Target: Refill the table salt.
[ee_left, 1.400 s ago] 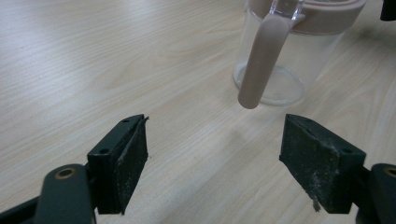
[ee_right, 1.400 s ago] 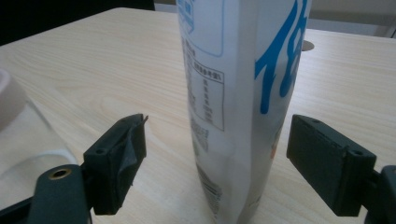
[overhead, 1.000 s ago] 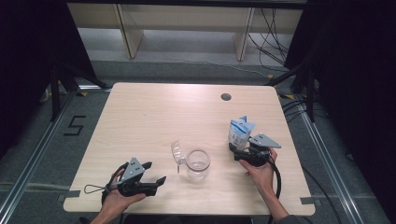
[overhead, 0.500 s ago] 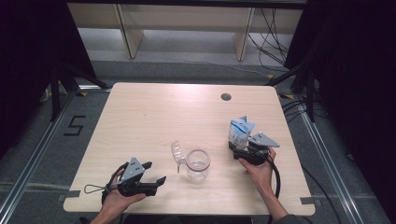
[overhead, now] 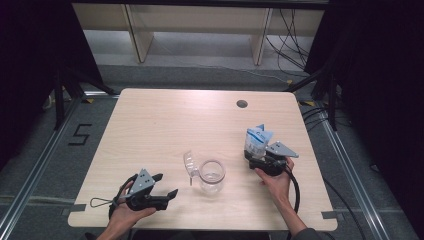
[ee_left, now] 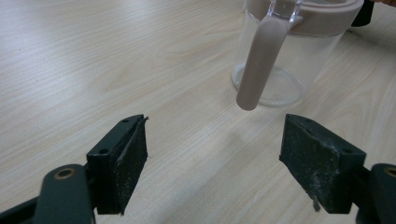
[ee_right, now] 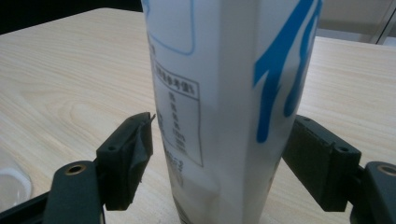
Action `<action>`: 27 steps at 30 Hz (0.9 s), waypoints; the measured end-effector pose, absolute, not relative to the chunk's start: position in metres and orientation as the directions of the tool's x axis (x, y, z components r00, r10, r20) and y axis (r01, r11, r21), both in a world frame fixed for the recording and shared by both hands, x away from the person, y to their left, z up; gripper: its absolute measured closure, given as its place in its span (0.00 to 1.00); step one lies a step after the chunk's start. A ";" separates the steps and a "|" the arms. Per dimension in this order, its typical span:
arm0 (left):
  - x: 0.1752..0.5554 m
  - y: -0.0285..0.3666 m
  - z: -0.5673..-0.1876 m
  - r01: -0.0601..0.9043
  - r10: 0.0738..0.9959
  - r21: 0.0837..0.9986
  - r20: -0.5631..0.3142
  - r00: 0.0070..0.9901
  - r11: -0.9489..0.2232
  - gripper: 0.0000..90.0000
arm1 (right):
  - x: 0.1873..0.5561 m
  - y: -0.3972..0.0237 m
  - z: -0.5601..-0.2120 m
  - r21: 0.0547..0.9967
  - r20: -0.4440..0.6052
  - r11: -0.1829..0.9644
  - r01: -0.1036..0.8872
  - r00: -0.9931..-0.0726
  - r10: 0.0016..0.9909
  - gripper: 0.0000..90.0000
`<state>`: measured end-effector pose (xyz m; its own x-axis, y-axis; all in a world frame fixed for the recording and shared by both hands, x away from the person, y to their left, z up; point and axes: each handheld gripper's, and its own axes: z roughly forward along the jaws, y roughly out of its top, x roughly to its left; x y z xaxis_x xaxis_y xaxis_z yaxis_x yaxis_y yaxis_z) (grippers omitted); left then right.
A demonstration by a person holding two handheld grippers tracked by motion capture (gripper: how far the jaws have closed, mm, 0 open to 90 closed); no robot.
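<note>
Right hand-held gripper [overhead: 259, 159] straddles the upright carton [overhead: 256, 141], jaws spread with a gap on each side, not yet clamped, probably lining up a grasp for pouring. Left of the carton stands the clear jug [overhead: 212, 175] on the surface [overhead: 165, 120]. Left hand-held gripper [overhead: 167, 192], released and empty, waits left of the jug, aimed at its handle [ee_left: 259, 60]. The right gripper view adds the carton's printed label.
</note>
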<state>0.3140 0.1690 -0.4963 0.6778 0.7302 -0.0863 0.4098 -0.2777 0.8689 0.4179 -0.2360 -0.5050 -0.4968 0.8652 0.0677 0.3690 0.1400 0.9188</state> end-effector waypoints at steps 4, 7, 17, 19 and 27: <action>0.314 0.169 -0.496 0.400 0.726 0.871 -0.076 0.683 -0.285 0.25 | 0.420 -0.237 -0.507 0.925 0.046 0.152 0.348 -0.500 0.865 0.31; 0.314 0.169 -0.496 0.400 0.726 0.871 -0.076 0.684 -0.286 0.25 | 0.421 -0.237 -0.510 0.916 0.096 0.120 0.383 -0.501 0.860 0.32; 0.314 0.169 -0.496 0.397 0.725 0.872 -0.074 0.685 -0.287 0.25 | 0.423 -0.235 -0.514 0.919 0.092 0.115 0.377 -0.489 0.868 0.34; 0.314 0.169 -0.496 0.397 0.725 0.872 -0.073 0.685 -0.287 0.25 | 0.425 -0.236 -0.515 0.911 0.095 0.122 0.393 -0.489 0.867 0.34; 0.314 0.170 -0.495 0.397 0.725 0.871 -0.071 0.685 -0.289 0.25 | 0.425 -0.235 -0.515 0.912 0.101 0.117 0.392 -0.492 0.865 0.36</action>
<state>0.3139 0.1695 -0.4954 0.6851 0.7249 -0.0714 0.3970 -0.2895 0.8710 0.4250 -0.2349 -0.5147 -0.4916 0.8649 0.1009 0.3924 0.1166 0.9124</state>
